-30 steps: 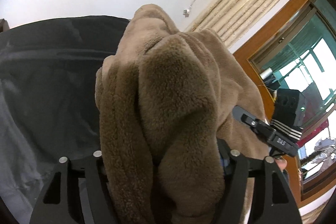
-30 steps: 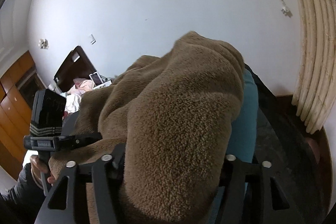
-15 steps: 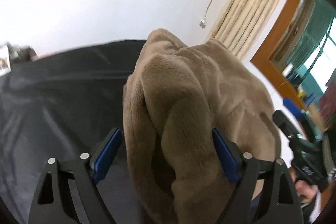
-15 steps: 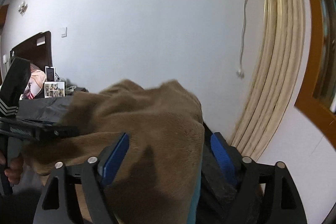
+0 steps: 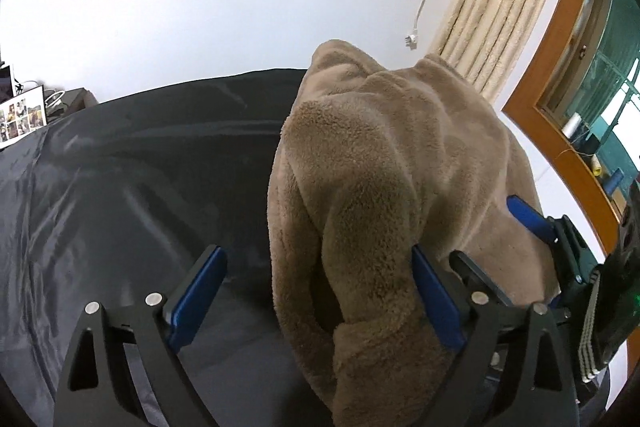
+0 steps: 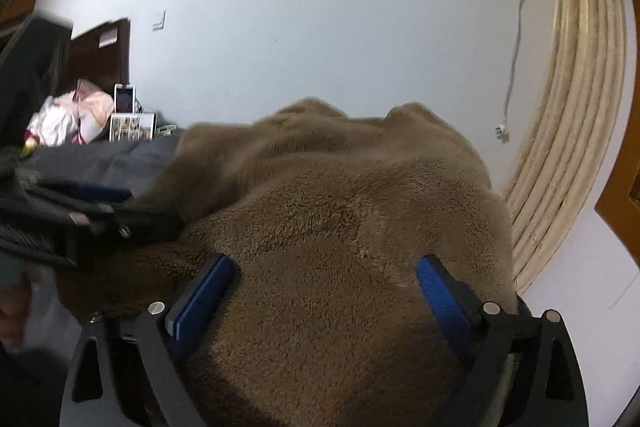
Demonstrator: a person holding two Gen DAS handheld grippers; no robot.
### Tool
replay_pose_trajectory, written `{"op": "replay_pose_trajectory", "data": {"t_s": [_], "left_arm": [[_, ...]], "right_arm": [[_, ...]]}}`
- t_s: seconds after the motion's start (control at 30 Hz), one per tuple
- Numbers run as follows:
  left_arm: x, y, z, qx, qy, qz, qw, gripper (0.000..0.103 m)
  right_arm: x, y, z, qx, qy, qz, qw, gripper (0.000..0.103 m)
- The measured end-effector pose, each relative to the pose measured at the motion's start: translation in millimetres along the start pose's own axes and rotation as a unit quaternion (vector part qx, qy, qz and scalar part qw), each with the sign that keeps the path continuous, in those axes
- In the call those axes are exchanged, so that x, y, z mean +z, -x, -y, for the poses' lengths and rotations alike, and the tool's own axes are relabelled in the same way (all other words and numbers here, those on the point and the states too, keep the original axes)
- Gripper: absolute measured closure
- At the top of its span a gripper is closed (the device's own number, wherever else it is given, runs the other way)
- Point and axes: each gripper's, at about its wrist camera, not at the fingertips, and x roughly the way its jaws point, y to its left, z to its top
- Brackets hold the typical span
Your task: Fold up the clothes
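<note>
Item: left gripper (image 5: 316,301). We note its blue pads spread wide; a thick roll of the brown fleece garment (image 5: 400,187) lies between them, against the right pad and clear of the left, so nothing is clamped.

Item: right gripper (image 6: 326,293). We find its pads likewise parted, with the fleece bulging up in the gap and spilling past both; no pinch is visible.

Item: garment. We see it bunched in a heap on the black sheet (image 5: 120,187), running straight ahead from both sets of fingers toward the white wall (image 6: 320,7). From the left gripper the bulk lies ahead and to the right; from the right gripper, ahead and to the left.

We judge both grippers equally near.
</note>
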Motion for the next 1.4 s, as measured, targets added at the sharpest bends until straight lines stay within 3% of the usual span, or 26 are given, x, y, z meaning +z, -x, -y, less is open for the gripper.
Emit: {"op": "replay_pose_trajectory", "data": {"t_s": [0.17, 0.3, 0.4, 0.53, 0.7, 0.97, 1.13, 1.4], "left_arm": [[-6, 14, 2, 0.015, -0.005, 0.019, 0.9997, 0.009], [-10, 42, 19, 0.055, -0.033, 0.057, 0.9963, 0.009], [-19, 66, 28, 0.08, -0.045, 0.078, 0.9927, 0.0], [-35, 83, 37, 0.082, -0.047, 0.098, 0.9906, 0.0], [-48, 83, 48, 0.073, -0.05, 0.088, 0.9922, 0.0], [-69, 83, 75, 0.1, -0.097, 0.091, 0.986, 0.0], [-74, 83, 88, 0.098, -0.107, 0.088, 0.9855, 0.0], [-71, 89, 93, 0.081, -0.096, 0.083, 0.9885, 0.0]], "right_arm": [[-10, 2, 3, -0.009, 0.001, 0.001, 1.0, 0.006], [-7, 11, 12, -0.014, -0.003, 0.007, 1.0, 0.006], [-6, 34, 25, -0.01, -0.039, 0.018, 0.999, 0.006], [-16, 73, 43, -0.003, -0.099, 0.027, 0.995, 0.002], [-40, 109, 54, -0.019, -0.129, 0.027, 0.991, 0.001], [-55, 125, 62, -0.045, -0.141, 0.01, 0.989, 0.001], [-64, 135, 67, -0.061, -0.149, 0.0, 0.987, 0.001], [-61, 154, 71, -0.079, -0.144, 0.008, 0.986, 0.001]]}}
